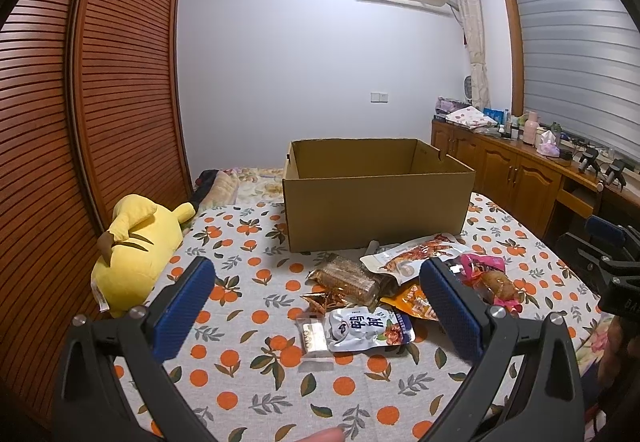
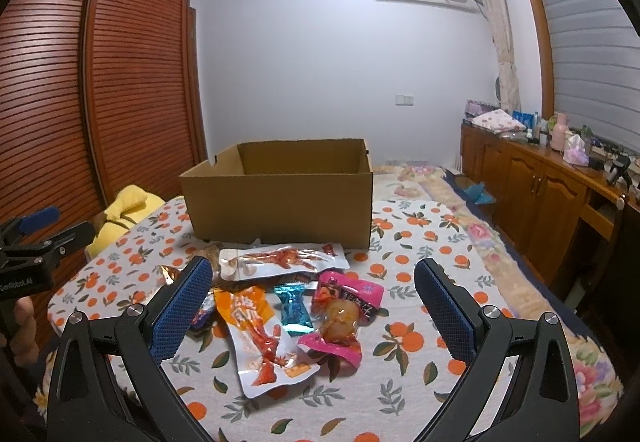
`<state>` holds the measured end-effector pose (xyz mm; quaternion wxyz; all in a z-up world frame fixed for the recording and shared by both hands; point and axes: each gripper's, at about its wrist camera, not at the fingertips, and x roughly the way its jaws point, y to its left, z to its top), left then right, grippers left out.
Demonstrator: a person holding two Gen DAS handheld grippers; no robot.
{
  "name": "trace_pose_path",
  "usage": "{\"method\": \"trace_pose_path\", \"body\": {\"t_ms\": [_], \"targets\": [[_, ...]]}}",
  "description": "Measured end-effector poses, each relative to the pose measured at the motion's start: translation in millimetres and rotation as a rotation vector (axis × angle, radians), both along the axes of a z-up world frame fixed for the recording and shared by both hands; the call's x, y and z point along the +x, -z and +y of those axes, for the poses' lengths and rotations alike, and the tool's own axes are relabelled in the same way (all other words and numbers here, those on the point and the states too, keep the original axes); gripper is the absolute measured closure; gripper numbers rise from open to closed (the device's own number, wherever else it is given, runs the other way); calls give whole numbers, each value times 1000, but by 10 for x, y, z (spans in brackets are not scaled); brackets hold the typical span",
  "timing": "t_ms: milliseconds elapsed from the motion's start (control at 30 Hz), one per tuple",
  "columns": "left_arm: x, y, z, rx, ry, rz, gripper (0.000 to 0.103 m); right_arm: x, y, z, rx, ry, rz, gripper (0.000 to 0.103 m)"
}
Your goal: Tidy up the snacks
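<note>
An open cardboard box (image 1: 376, 202) stands on the orange-print tablecloth (image 1: 248, 370); it also shows in the right wrist view (image 2: 280, 206). Several snack packets lie in front of it: a grey-blue packet (image 1: 366, 328), a clear gold packet (image 1: 348, 278), a white chicken-feet packet (image 2: 280, 260), an orange-white packet (image 2: 260, 338), a teal packet (image 2: 294, 308) and a pink packet (image 2: 342, 316). My left gripper (image 1: 316, 306) is open above the packets, holding nothing. My right gripper (image 2: 314, 302) is open above the packets, holding nothing.
A yellow plush toy (image 1: 136, 254) lies at the table's left edge. A wooden wardrobe (image 1: 80, 102) stands on the left. A wooden cabinet (image 2: 540, 190) with clutter runs along the right. A bed with floral bedding (image 2: 424, 178) lies behind the box.
</note>
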<state>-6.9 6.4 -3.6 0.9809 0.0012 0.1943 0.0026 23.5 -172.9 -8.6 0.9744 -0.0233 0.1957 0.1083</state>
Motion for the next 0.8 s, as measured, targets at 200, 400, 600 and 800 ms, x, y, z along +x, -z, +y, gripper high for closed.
{"method": "trace_pose_path", "body": {"t_ms": [200, 400, 600, 800], "targets": [[-3, -31, -18, 2, 5, -2, 0, -7, -8, -10, -1, 1, -1, 0], [2, -51, -40, 4, 6, -2, 0, -9, -7, -10, 0, 3, -1, 0], [-3, -56, -50, 4, 7, -3, 0, -7, -5, -15, 1, 3, -2, 0], [-3, -75, -70, 5, 9, -3, 0, -10, -11, -14, 1, 6, -4, 0]]}}
